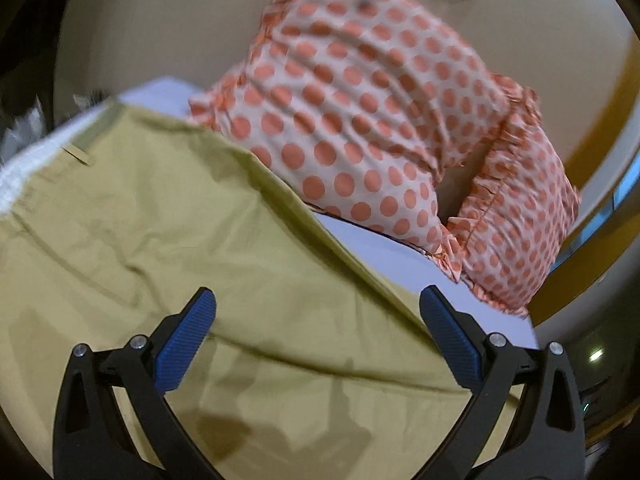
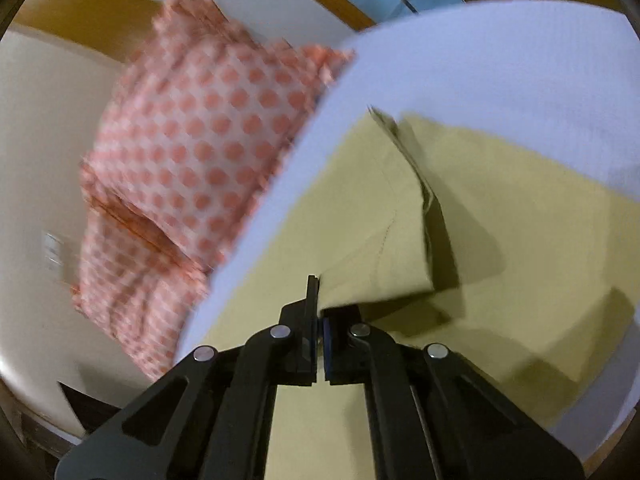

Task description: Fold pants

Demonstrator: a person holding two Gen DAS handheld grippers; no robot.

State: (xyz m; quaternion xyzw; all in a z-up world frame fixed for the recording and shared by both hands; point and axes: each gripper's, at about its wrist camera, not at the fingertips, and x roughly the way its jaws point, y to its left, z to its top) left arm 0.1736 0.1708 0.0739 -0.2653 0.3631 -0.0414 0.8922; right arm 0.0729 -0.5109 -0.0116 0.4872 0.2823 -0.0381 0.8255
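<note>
Olive-tan pants (image 1: 168,248) lie spread on a white sheet (image 1: 376,248); the waistband with a belt loop (image 1: 78,154) shows at the upper left of the left wrist view. My left gripper (image 1: 316,320) is open just above the pants, holding nothing. In the right wrist view my right gripper (image 2: 319,304) is shut on a lifted edge of the pants (image 2: 380,240). That part is raised and folded over the rest of the pants (image 2: 520,248), which lies flat on the sheet (image 2: 500,60).
Pillows in white cases with orange polka dots and frills (image 1: 380,120) lie beyond the pants at the sheet's far edge; they also show in the right wrist view (image 2: 188,152). A cream wall (image 1: 160,32) and wooden trim (image 2: 80,12) stand behind.
</note>
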